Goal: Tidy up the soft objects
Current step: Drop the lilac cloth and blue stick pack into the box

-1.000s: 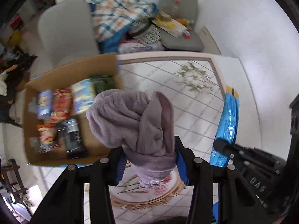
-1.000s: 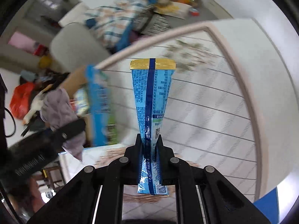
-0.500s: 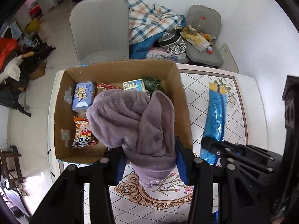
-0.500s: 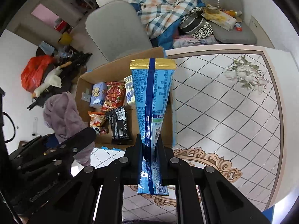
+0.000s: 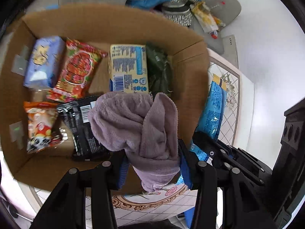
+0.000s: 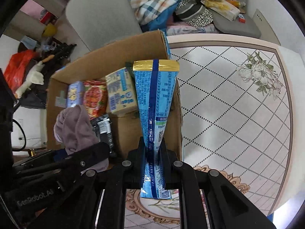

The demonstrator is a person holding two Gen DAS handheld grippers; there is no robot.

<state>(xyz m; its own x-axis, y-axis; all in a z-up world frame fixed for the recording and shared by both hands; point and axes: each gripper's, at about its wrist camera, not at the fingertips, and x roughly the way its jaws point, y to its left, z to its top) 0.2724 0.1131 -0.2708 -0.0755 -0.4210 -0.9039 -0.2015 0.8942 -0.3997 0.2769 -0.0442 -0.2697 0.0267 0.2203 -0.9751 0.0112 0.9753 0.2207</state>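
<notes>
Both tongs are loaded: the left gripper [image 5: 152, 168] is clamped on a bunched mauve towel [image 5: 137, 126], and the right gripper [image 6: 153, 148] is pinched tight on the lower part of a blue snack packet [image 6: 156, 103] with a gold top seal. Each hangs over the cardboard box [image 5: 118, 22], the towel above the near right part of its floor, the packet just inside the right wall [image 6: 178, 114]. My worry is crowding. Packets already cover much of the box floor, so a dropped towel may bury the black packet [image 5: 80, 122]. The two grippers sit close, and lowering together could knock them. The tall, thin blue packet, held low, may catch the right wall and tip out onto the table [image 6: 238, 114].
</notes>
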